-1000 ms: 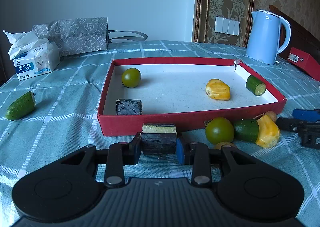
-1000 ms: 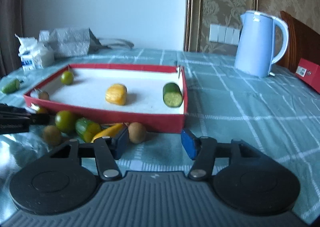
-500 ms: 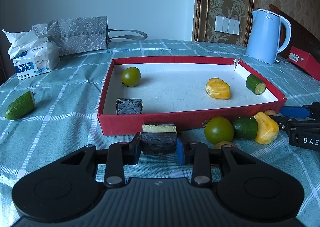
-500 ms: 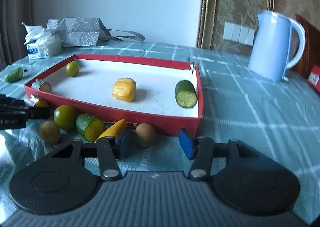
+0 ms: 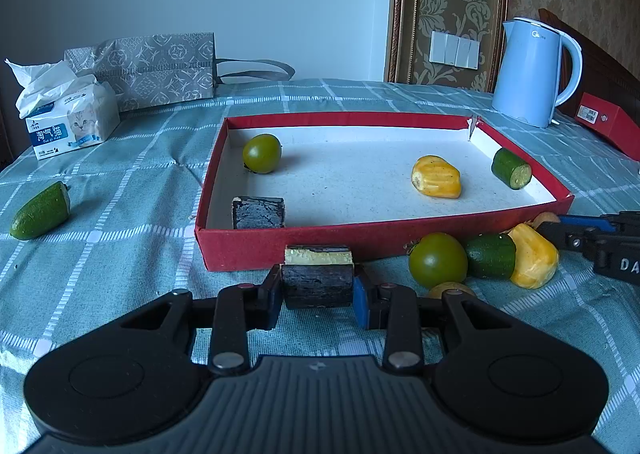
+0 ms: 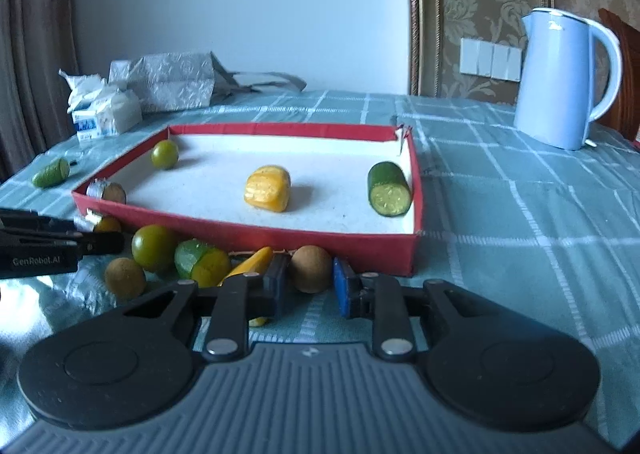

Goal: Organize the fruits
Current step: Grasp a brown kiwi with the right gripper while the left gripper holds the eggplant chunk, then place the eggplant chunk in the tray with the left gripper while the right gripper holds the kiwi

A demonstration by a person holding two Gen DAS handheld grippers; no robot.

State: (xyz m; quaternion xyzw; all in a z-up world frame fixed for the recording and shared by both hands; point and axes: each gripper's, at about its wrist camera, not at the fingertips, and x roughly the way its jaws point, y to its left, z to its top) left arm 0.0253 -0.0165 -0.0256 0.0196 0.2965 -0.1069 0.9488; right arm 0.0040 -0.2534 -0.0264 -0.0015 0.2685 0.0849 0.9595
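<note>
The left gripper (image 5: 318,290) clamps a dark block (image 5: 317,282) just before the red tray (image 5: 376,244). The right gripper (image 6: 308,288) has just closed on a round brown fruit (image 6: 311,268), where a second ago its jaws stood wide. Risk: the round fruit may roll from the pads.

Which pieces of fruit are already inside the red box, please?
Inside the red box: a green round fruit, a dark block, a yellow piece and a cucumber chunk.
</note>
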